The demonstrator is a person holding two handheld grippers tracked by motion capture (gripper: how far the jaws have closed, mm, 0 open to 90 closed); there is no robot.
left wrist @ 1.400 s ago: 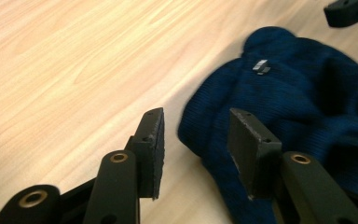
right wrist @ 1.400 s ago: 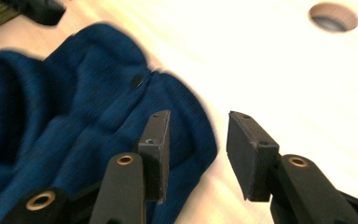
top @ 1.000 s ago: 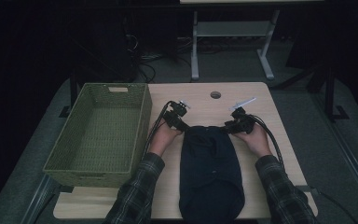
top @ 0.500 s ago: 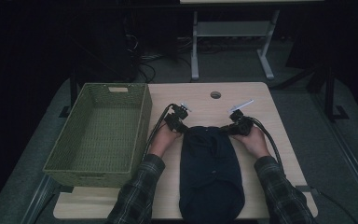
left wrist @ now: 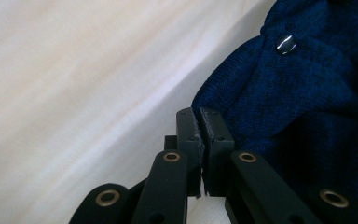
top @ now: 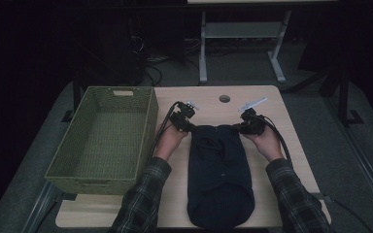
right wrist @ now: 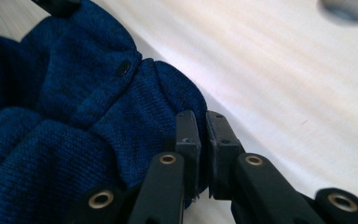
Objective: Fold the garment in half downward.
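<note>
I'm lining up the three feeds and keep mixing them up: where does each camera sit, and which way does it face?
High view: above the person's side, facing forward and down on the table, green basket and navy garment; both forearms show.
Left gripper view: rides the left tongs, facing along its jaws, closed on the garment's corner.
Right gripper view: rides the right tongs, likewise.
Shared: all three show garment and tabletop.
</note>
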